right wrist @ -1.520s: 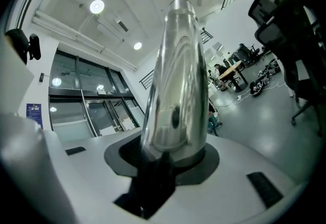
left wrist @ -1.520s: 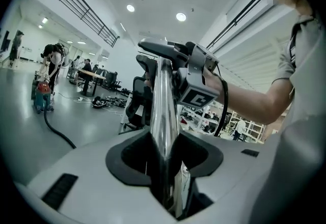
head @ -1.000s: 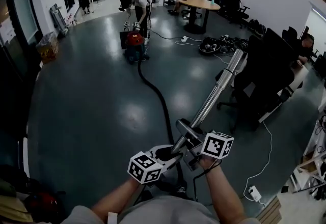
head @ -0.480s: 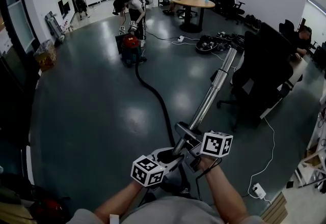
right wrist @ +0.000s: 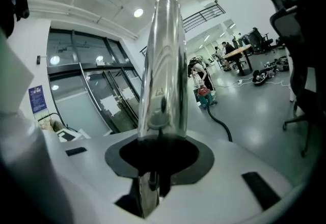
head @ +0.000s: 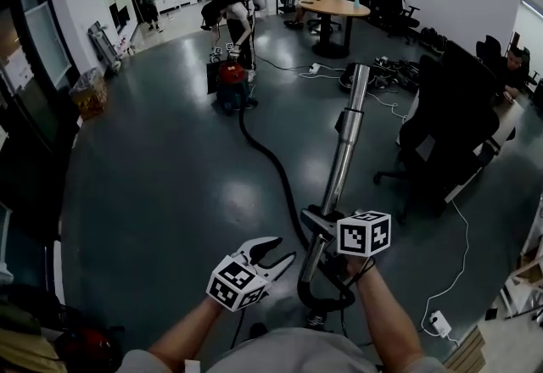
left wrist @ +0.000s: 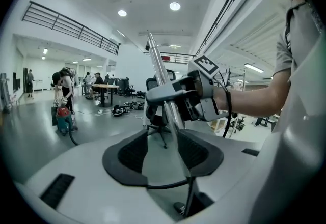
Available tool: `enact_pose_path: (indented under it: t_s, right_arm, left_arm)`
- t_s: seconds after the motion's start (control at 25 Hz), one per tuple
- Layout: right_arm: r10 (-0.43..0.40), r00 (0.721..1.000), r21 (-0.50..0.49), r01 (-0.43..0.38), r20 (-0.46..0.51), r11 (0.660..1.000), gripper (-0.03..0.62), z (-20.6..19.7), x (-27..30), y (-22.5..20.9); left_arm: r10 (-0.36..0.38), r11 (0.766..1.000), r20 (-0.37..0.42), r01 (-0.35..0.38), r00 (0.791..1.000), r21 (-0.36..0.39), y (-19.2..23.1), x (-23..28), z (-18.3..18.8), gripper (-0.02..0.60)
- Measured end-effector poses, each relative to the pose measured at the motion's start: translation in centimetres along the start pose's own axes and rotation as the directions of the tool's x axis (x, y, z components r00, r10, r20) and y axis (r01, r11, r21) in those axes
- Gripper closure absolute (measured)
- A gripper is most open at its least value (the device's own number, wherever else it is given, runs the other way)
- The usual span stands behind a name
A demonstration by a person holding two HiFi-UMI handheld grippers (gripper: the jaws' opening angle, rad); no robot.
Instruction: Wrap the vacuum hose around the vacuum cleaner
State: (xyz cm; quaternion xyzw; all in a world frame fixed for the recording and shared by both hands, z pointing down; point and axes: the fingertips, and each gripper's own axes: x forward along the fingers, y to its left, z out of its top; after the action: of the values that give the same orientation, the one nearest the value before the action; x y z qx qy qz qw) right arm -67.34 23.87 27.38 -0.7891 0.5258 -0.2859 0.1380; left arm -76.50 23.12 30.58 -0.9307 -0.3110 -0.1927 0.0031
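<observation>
Head view, with left gripper view and right gripper view. The right gripper [head: 321, 225] is closed on the lower part of a shiny metal tube [head: 344, 142], which rises from it at a steep slant over the dark floor [head: 161, 193]. In the right gripper view, the jaws of the right gripper [right wrist: 159, 154] clamp the tube [right wrist: 164, 65] from both sides.

The left gripper [head: 276, 249] stands open just left of the tube, level with its lower end. In the left gripper view, the two pads of the left gripper [left wrist: 164, 152] are wide apart. The tube [left wrist: 162, 73] shows through the gap, with neither pad pressed to it.

The black vacuum hose [head: 270, 155] lies unwrapped on the floor. It runs in a long curve from the red vacuum cleaner [head: 231, 79], far across the room, to a loop under the right gripper. A person [head: 236, 11] bends over just behind the vacuum cleaner. A black office chair [head: 450, 134] stands to the right of the tube.
</observation>
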Motion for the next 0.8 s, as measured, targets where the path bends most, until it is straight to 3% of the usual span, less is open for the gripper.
enact_pose_path:
  t_s: [0.12, 0.2, 0.32, 0.44, 0.48, 0.56, 0.68, 0.8]
  right_arm:
    - [0.001, 0.996, -0.08, -0.008, -0.09, 0.997, 0.482, -1.3, 1.2, 0.8]
    - [0.012, 0.988, -0.119, -0.03, -0.153, 0.992, 0.482, -2.4, 1.8, 1.4]
    - [0.033, 0.968, -0.153, -0.073, -0.248, 0.986, 0.482, -4.4, 2.4, 2.0]
    - [0.044, 0.943, -0.181, -0.109, -0.331, 0.977, 0.484, -6.0, 2.7, 2.4]
    - [0.047, 0.933, -0.189, -0.121, -0.356, 0.974, 0.484, -6.5, 2.8, 2.4]
    - [0.052, 0.916, -0.196, -0.141, -0.398, 0.97, 0.485, -7.2, 2.9, 2.2]
    - [0.072, 0.911, -0.172, -0.154, -0.405, 0.973, 0.487, -7.6, 2.5, 1.7]
    - [0.117, 0.917, -0.117, -0.173, -0.38, 0.978, 0.487, -7.4, 1.9, 1.6]
  left_arm:
    - [0.047, 0.994, -0.005, -0.047, 0.999, 0.096, 1.8, -1.9, 1.7, 0.407]
    - [0.073, 0.979, -0.002, -0.071, 0.997, 0.193, 2.5, -2.7, 3.4, 0.407]
    - [0.088, 0.934, -0.003, -0.082, 0.996, 0.347, 2.7, -3.2, 5.7, 0.405]
    - [0.103, 0.867, -0.007, -0.086, 0.995, 0.49, 2.9, -3.1, 8.1, 0.407]
    - [0.108, 0.834, -0.013, -0.084, 0.994, 0.545, 2.9, -2.9, 8.9, 0.406]
    - [0.115, 0.745, -0.028, -0.068, 0.993, 0.664, 2.6, -2.1, 10.1, 0.407]
    - [0.113, 0.586, -0.035, -0.038, 0.993, 0.809, 1.2, -0.5, 11.7, 0.405]
    - [0.103, 0.428, -0.032, -0.015, 0.994, 0.904, -0.6, 1.2, 13.1, 0.407]
